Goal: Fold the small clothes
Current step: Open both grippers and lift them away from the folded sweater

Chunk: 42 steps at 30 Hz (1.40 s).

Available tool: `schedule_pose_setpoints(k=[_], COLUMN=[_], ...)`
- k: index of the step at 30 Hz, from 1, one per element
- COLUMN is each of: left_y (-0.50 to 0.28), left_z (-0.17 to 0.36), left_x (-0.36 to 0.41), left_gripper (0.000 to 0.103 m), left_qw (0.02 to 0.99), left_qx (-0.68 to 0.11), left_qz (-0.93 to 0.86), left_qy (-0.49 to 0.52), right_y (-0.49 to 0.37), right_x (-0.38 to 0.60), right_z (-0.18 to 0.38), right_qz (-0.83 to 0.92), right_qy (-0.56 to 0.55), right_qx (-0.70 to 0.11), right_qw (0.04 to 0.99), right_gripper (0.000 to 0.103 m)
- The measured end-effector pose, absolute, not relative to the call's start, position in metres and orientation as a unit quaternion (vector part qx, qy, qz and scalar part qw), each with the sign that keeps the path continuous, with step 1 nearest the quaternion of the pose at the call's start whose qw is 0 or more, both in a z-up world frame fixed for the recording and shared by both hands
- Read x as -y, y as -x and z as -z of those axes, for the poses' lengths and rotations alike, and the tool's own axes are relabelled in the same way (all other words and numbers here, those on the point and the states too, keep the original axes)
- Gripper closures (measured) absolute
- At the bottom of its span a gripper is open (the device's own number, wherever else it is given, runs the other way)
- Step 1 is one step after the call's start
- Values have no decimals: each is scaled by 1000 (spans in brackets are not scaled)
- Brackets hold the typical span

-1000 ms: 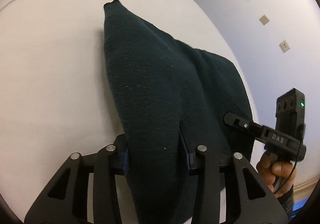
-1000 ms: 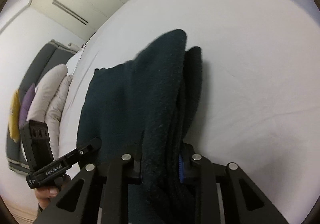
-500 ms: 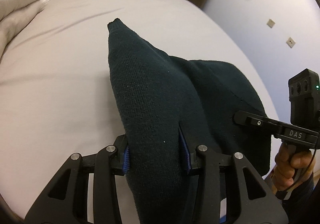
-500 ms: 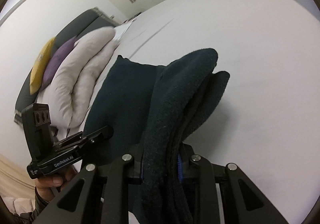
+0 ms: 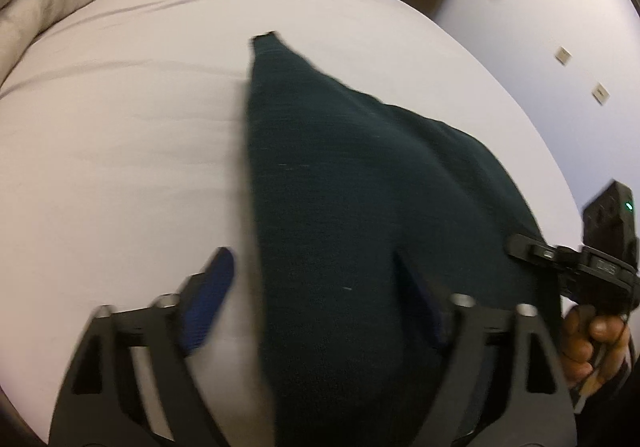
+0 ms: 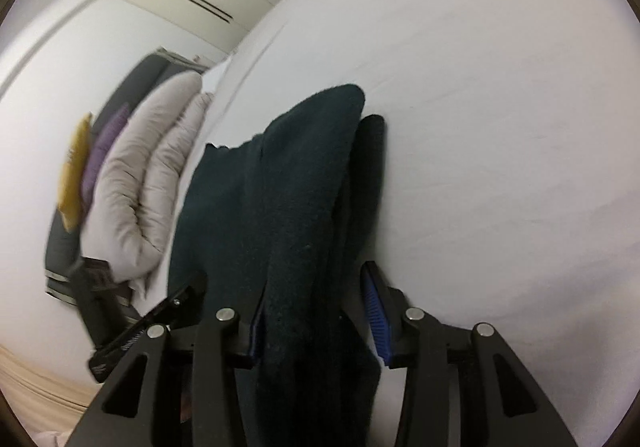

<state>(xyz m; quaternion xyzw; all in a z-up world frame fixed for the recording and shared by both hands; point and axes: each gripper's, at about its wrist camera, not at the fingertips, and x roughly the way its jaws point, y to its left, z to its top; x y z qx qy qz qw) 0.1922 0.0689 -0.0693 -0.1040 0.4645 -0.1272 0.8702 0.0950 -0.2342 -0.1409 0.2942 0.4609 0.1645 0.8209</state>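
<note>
A dark green knit garment (image 5: pixel 340 187) lies folded over on the white bed sheet (image 5: pixel 120 167), and its near edge runs up between both pairs of fingers. My left gripper (image 5: pixel 316 279) is opening. Its left pad (image 5: pixel 208 299) stands clear of the cloth, and its right pad is partly sunk in the fabric. My right gripper (image 6: pixel 314 291) is opening too, with the garment (image 6: pixel 288 187) draped between its jaws. Its blue right pad (image 6: pixel 374 311) stands off the cloth. A hand (image 5: pixel 588 343) holds that gripper at the garment's right edge.
A rolled pale duvet (image 6: pixel 140 167) lies at the head of the bed, with yellow (image 6: pixel 74 175) and purple (image 6: pixel 104 151) cushions behind it. A wall with sockets (image 5: pixel 562 55) runs along the bed's right side. Bare sheet (image 6: pixel 480 127) stretches beyond the garment.
Both grippers were shut on the garment and have spread their jaws, so the cloth hangs loose between the pads. Both hands have moved across the bed, and the duvet has come into view.
</note>
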Motion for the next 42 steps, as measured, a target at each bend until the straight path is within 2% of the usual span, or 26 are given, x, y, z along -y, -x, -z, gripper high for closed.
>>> schedule_pose_setpoints(k=[4,9,11,12,14,16,19,23,27,35,42], left_y=[-179,-130,-109,-99,-77,-52,-4,23,35,27,21], left_z=[56,10,-13,-22,-42,-65,-103,-129,-140,-142,-122], left_x=[-82,-86,-78,-78,-75,-73,-87,-94,-102,-105,-99], left_gripper=[16,16,16,15,4,0,0,0,0,0,0], left_qw=[875,928,946,950,962,973,981,979,968,936,925], left_qx=[-455,-369,-325,-311,-273,-229,-189,-203,-250,-345,-378], left_qz=[113,47,21,17,-4,-11,-18,-21,12,34,23], left_qy=[119,32,-4,-12,-28,-32,-31,-19,30,58,44], right_y=[-79,-46,-27,-18,0,16,41,66,82,84,80], right_x=[250,259,255,250,238,224,201,169,145,113,104], right_z=[125,92,71,60,40,20,-16,-51,-73,-93,-81], right_qz=[-138,-67,-39,-31,-15,-3,8,14,10,-21,11], right_qy=[-290,-259,-219,-204,-175,-143,-101,-51,-15,-24,-21], right_qx=[-443,-400,-375,-363,-335,-305,-248,-197,-204,-303,-334], right_qw=[837,877,900,909,926,942,964,979,979,953,942], right_gripper=[39,38,32,26,19,11,0,0,0,0,0])
